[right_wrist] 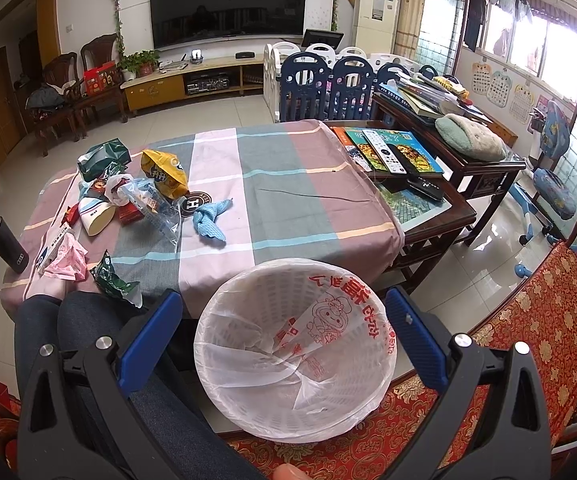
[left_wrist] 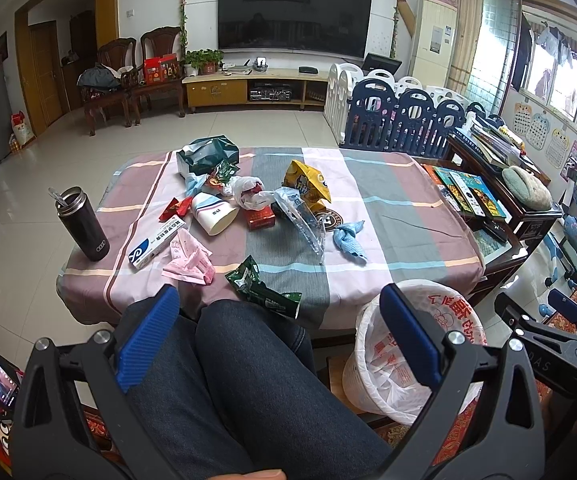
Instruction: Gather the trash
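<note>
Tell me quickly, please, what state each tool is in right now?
Left tool: open, holding nothing, above the person's lap.
Right tool: open, holding nothing, over the lined trash basket.

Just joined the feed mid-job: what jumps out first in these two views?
A heap of litter sprawls over the left half of the striped tablecloth: a yellow snack bag, a paper cup on its side, and a green wrapper at the near edge. By the table's near right corner stands a white bin, bag-lined and empty. Both tongs, left and right, are open, holding nothing.
</note>
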`<state>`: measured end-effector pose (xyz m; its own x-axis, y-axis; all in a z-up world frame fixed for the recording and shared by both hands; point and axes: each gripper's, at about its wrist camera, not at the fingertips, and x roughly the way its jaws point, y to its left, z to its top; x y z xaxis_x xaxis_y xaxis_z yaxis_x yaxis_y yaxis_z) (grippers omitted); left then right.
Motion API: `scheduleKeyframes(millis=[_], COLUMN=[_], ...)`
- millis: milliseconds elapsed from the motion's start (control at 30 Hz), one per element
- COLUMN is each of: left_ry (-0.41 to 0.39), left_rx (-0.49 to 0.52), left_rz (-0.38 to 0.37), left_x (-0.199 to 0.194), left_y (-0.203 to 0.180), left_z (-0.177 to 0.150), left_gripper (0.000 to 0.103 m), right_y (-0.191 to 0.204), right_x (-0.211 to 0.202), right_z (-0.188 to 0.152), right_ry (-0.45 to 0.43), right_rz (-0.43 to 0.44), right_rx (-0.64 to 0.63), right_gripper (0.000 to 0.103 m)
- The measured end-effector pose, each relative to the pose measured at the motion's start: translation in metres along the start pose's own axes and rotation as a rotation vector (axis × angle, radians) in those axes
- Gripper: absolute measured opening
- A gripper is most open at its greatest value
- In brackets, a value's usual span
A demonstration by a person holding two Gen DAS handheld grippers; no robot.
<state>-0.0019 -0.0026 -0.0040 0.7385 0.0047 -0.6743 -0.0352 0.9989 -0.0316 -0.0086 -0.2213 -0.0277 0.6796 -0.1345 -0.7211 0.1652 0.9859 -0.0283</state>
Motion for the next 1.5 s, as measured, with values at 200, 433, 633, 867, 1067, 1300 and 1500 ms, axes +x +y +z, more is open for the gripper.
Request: scheduleKeyframes(millis=[200,433,633,867,1067,1300,1500], left_ry=[0.001,0.003,-0.001,0.011,0.038,0.134,0.156], left_rx=[0.0,-0.001,-0.02,-0.201,-0.308,-0.429,-0.531], left_rz=[0.0,-0.001,0.018,0.169,0.19,0.196,0.203], left_x=[0.0,0.001,0.004,0.026,0.049,0.1,0.124], left_y=[0.0,-0.001,0.0,0.071,0.121,0.172,0.193], left_z=[0.0,-0.002,-0.014,-0.012,-0.016,-0.03,-0.045], left_gripper=[0.1,0.1,0.1,0.1,0.1,0.1,0.099], right_y=[0.0,0.001,0.001,0.033,0.127,0.221,0.233], right_x=[0.0,0.0,0.002,0.058,0.131,0.187,0.23], right_z=[0.0,0.0,-0.002,-0.003,-0.009,-0.018,-0.012], right_ry=[0.0,0.001,-0.001,0.041,0.182,0.284,0.4], right_rz=[-0.001,-0.001,0.01,0.222,0.448,0.477,0.526], right_rx=[0.0,0.0,-0.009,-0.112,-0.268,-0.51,-0.467], right_gripper=[0.1,0.1,0.1,0.1,0.088,0.086,0.04])
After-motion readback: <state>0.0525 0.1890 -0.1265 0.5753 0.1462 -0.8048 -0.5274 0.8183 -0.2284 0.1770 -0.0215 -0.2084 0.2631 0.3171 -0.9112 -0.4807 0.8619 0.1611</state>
